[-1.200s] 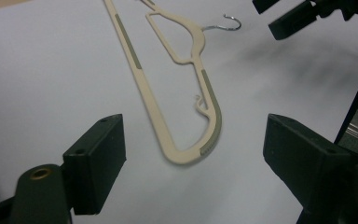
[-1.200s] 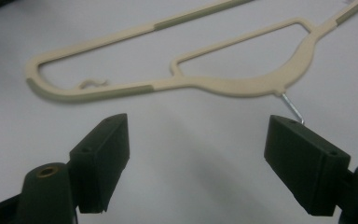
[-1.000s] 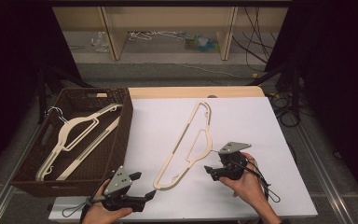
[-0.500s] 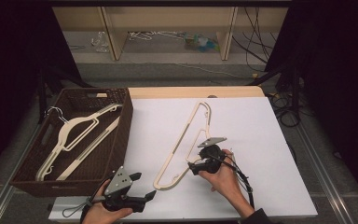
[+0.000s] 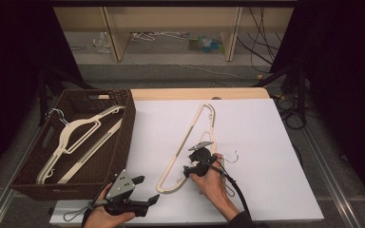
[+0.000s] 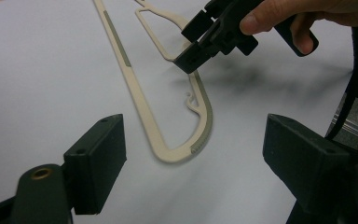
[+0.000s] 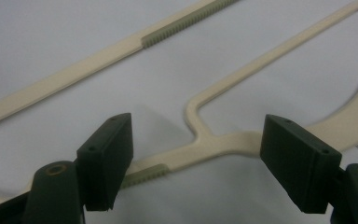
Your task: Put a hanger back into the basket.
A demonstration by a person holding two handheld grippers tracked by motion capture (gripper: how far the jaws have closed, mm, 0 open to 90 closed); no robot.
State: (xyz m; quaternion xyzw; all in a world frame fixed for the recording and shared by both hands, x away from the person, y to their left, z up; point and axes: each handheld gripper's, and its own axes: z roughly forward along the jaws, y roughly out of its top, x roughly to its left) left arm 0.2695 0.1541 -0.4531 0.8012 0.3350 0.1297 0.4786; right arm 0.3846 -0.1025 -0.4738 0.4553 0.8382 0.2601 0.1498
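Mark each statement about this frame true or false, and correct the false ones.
1. A cream plastic hanger lies flat on the white table surface. True.
2. The right gripper is shut on that hanger. False: its jaws stand open, with the hanger's arm between them and not pressed.
3. The dark brown woven basket holds cream hangers. True.
4. The left gripper holds a hanger. False: its jaws are open with nothing between them, near the table's front edge.
5. The basket stands to the right of the white surface. False: it stands to its left in the high view.
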